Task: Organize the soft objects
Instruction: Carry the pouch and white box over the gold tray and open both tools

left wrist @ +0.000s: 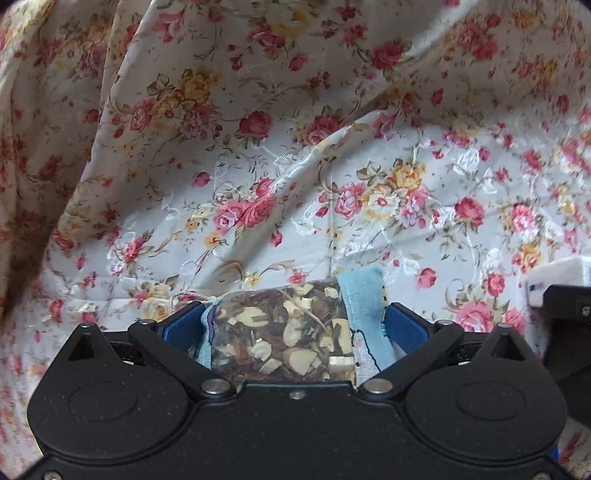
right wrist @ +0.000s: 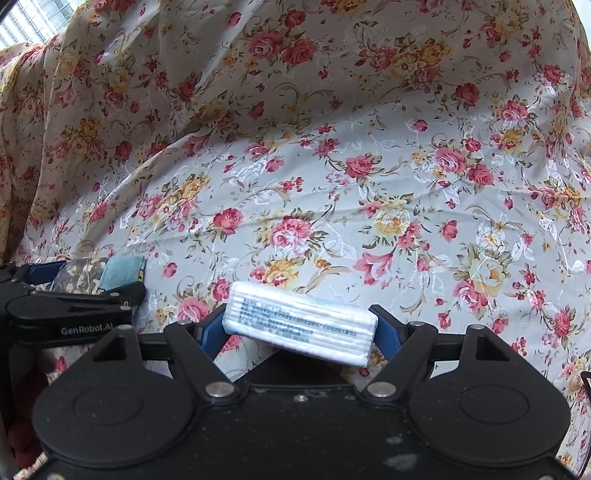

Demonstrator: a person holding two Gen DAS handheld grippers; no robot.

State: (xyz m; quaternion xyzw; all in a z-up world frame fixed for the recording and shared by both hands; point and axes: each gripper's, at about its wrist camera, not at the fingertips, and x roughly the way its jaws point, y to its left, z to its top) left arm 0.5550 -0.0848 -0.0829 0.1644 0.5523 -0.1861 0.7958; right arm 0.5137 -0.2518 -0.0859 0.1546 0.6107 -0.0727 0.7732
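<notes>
My left gripper (left wrist: 293, 325) is shut on a soft bundle (left wrist: 284, 332): a brown leaf-patterned cloth with a light blue cloth (left wrist: 364, 314) folded beside it. The bundle fills the gap between the blue pads. My right gripper (right wrist: 301, 330) is shut on a white tissue pack (right wrist: 299, 326) with printed text, held tilted across the blue pads. In the right wrist view the left gripper (right wrist: 74, 291) and its bundle (right wrist: 88, 275) show at the left edge. In the left wrist view the tissue pack (left wrist: 557, 275) shows at the right edge.
A floral cloth (right wrist: 332, 166) with red and yellow roses covers the flat surface and rises in folds behind (left wrist: 221, 74). A window (right wrist: 29, 18) shows at the top left of the right wrist view.
</notes>
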